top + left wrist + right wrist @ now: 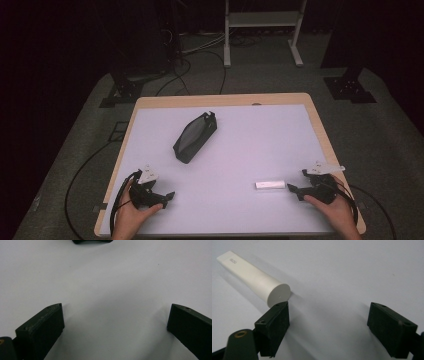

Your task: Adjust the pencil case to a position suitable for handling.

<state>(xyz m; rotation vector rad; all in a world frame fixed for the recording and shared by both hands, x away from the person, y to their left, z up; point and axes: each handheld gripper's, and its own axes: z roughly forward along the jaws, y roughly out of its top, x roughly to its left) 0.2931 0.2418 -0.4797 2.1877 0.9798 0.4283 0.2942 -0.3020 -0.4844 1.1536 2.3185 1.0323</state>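
At the lower right of the high view, the right gripper [296,189] sits spread and empty, its tip just beside the white tube [270,184]. I judge this the reach; next it must shift to straddle the tube. At lower left, the left gripper [167,196] is spread, idle. Open table [260,135] lies around; the pouch [195,137] is well apart, upper centre.

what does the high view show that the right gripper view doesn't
High view alone: the black pouch lying toward the far left of the table, the left claw near the front left corner, both of the person's hands, and the floor with cables and a white stand beyond.

Right gripper view alone: the white tube's round flat cap end close up, small lettering at its far end, and the right claw with jaws wide apart and nothing between them.

Both: the white tube lying just ahead of the right claw on the pale tabletop.
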